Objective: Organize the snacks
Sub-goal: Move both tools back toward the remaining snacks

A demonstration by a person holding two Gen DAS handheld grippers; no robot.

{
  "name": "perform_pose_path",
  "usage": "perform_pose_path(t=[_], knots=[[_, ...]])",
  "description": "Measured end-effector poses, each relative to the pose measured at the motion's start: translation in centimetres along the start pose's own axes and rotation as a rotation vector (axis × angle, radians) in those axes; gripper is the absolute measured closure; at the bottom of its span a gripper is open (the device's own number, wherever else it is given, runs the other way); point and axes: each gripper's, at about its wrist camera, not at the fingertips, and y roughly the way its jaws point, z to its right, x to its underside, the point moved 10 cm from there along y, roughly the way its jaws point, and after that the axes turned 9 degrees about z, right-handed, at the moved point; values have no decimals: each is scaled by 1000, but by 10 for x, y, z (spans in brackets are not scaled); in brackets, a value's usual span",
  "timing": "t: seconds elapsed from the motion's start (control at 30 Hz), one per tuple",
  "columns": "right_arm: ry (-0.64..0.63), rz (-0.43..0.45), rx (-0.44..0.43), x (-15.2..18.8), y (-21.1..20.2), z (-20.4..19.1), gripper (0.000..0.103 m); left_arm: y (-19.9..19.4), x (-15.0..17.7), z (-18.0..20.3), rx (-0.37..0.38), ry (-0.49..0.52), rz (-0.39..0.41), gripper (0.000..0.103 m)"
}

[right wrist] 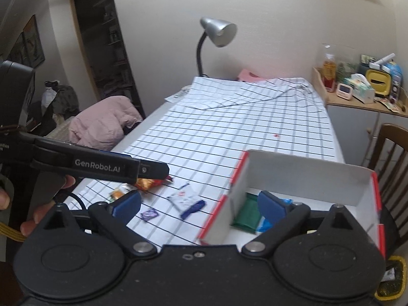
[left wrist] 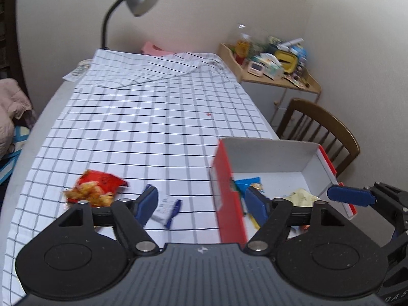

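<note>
A red-sided box (left wrist: 229,178) with a white interior sits at the near right corner of the checked tablecloth (left wrist: 153,117), and it serves as the collecting bin: a blue packet (left wrist: 246,181) and a pale yellowish packet (left wrist: 302,196) already lie on its floor, and the right wrist view also shows a green packet (right wrist: 248,214) tucked against the near wall. The left gripper (left wrist: 202,202) hovers low with its fingers spread wide and nothing between them, straddling the box's left wall, a stance that suits either letting something go into the box or swinging out for the next item. The right gripper (right wrist: 201,204) is likewise wide and empty, poised over the same wall. Snacks not yet sorted lie on the cloth to the left of the box: a red bag of orange crackers (left wrist: 95,187), a white sachet with a blue strip (left wrist: 168,209) just beside the box, and a small purple wrapper (right wrist: 149,214). A further orange-and-green wrapper (right wrist: 118,193) sits near the table edge, though blur makes its kind hard to tell. By my judgement the sachet, lying closest, is the easiest next pick.
</note>
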Motion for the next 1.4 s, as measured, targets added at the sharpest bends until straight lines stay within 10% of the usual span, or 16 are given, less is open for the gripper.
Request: perform_pose_path(t=[0.77,1.4], knots=[[10,-117,24,53,110,-100,1,8,43,-197,-215,-155,-74,11],[-114,-290,51,119,198,-113,20,77,107,-234,-246,-134,-259,11]])
